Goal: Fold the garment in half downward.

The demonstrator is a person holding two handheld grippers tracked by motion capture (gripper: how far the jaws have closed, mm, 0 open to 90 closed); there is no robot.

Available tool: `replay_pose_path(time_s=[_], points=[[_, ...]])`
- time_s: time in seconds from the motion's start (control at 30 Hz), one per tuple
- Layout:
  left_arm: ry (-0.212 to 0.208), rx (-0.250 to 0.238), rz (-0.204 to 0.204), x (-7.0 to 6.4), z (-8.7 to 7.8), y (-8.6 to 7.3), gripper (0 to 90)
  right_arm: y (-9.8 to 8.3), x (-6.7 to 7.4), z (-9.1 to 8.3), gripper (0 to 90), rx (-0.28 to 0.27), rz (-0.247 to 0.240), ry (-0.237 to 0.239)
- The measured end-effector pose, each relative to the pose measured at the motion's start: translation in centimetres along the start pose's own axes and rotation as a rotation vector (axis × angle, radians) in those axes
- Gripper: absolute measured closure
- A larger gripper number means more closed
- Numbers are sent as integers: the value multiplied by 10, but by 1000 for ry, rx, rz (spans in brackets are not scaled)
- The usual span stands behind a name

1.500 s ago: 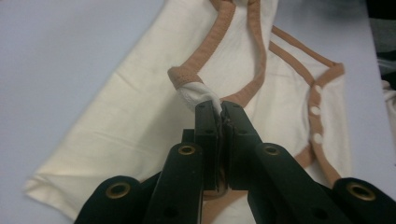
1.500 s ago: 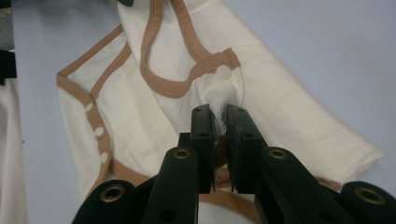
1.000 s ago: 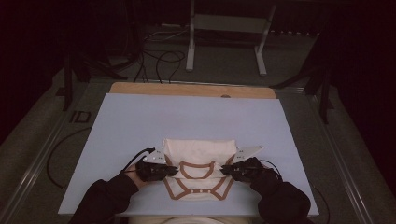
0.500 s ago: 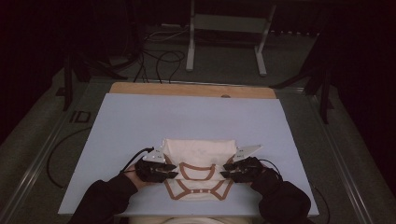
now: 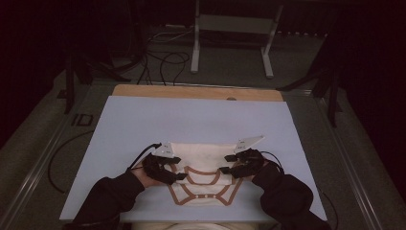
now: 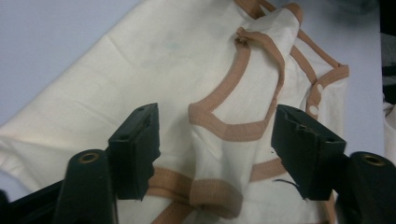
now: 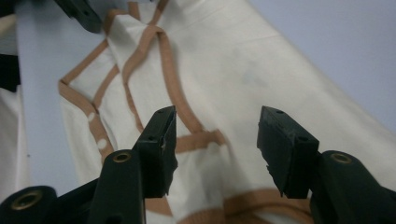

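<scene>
Cream garment lies flat; both the left gripper at nine o'clock and the right gripper at three have just been opening, jaws now parted, cloth released beneath them.

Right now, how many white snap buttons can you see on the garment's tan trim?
2, both on the garment: one snap and a second snap just below it on the same tan trim strip, near the edge by the table. More may be hidden under folds.
</scene>
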State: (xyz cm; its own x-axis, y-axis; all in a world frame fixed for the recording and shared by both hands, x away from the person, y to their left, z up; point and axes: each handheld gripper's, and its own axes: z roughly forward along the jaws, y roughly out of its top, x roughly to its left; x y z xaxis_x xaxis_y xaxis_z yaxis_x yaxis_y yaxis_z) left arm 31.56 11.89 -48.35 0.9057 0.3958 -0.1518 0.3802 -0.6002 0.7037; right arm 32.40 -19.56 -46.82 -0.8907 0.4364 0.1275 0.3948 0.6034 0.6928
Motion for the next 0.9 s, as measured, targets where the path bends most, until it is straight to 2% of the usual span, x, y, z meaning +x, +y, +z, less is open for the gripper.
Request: replay_pose_path(time_s=[0.07, 0.13, 0.23, 0.3, 0.33, 0.43, 0.6, 0.63, 0.7, 0.77, 0.8, 0.9], points=[[-8, 14, -29, 5, 4, 0, 411, 0, -3, 6, 542, 19, 1, 13], [-17, 22, -37, 8, 7, -1, 476, -1, -7, 14, 609, 41, 17, 21], [-29, 38, -54, 13, 12, -2, 539, -4, -12, 25, 659, 80, 24, 31], [-42, 49, -67, 15, 15, -4, 575, -6, -12, 30, 673, 105, 43, 35], [-50, 54, -70, 15, 18, -5, 617, -7, -13, 32, 683, 115, 33, 41], [-66, 84, -81, 17, 23, -9, 687, -10, -11, 34, 696, 154, 48, 32], [-77, 87, -105, 20, 28, -12, 746, -13, -13, 36, 722, 179, 65, 49], [-77, 90, -105, 20, 28, -12, 765, -13, -15, 36, 737, 181, 47, 57], [-80, 97, -96, 20, 28, -12, 797, -13, -13, 37, 795, 185, 57, 77], [-94, 101, -101, 20, 29, -12, 854, -12, -12, 36, 836, 190, 18, 70], [-96, 101, -98, 20, 29, -12, 869, -12, -12, 35, 880, 187, 9, 69], [-87, 102, -82, 18, 28, -11, 883, -11, -10, 31, 894, 180, -1, 58]])
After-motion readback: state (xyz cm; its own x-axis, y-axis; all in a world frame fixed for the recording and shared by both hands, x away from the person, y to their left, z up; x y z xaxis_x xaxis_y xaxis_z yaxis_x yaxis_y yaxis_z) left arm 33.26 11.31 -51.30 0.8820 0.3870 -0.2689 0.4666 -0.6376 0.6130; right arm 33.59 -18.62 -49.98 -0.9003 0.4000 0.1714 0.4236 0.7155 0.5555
